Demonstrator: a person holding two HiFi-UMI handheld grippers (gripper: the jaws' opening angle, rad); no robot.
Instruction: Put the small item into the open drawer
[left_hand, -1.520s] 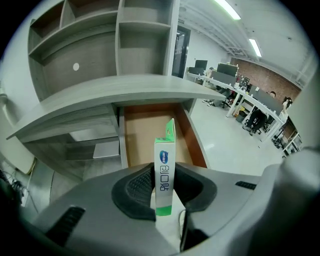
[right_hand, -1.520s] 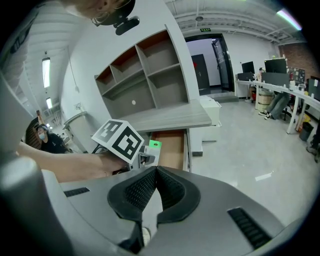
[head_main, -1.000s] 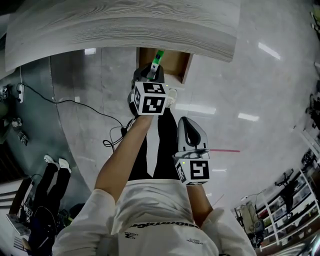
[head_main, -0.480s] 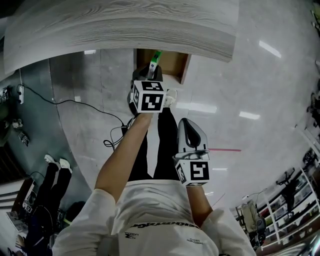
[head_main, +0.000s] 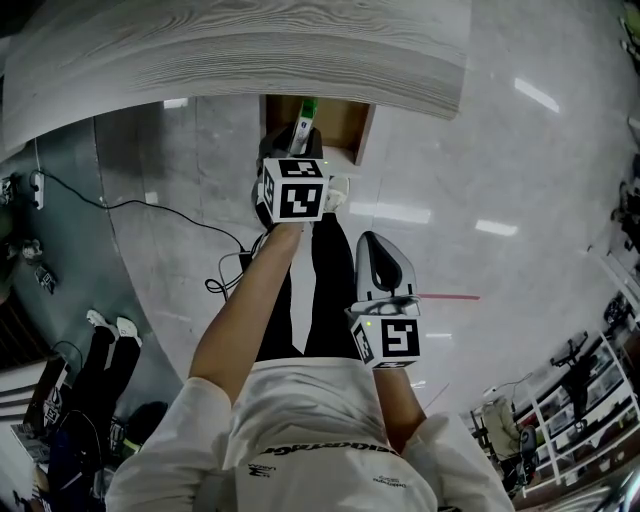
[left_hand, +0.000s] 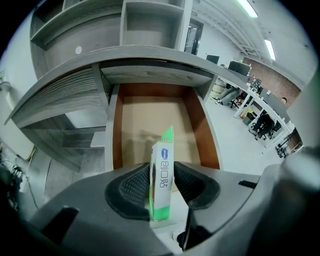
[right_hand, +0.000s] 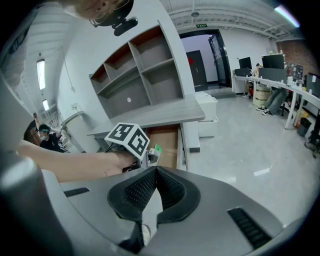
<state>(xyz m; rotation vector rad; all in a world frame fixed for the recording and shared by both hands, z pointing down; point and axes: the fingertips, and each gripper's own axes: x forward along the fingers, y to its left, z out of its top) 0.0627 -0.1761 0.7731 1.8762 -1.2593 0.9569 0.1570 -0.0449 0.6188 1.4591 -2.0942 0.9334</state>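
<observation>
Two sets of tongs are in play. The left tongs (left_hand: 161, 169) have just been opening: their ribbed black pads now stand slackened beside a small box (left_hand: 162, 187) that stands upright between them, no longer pinched. The box is white with a green base and a green pointed flap on top. Its front carries a blue oval logo above dark lettering running down the face, too blurred to read. It hangs over the near edge of the open drawer (left_hand: 201, 120), above the drawer's pale floor and between its brown side walls. The right tongs (right_hand: 156, 169) are pressed together at the tips with nothing between them, held well back from the drawer, close to the person's body. From there the left tongs' marker cube (right_hand: 131, 140) shows bold black-and-white squares just in front of the drawer. Over the drawer runs the grey wood-grain bench (left_hand: 150, 55), with open shelves (left_hand: 150, 20) above it.
</observation>
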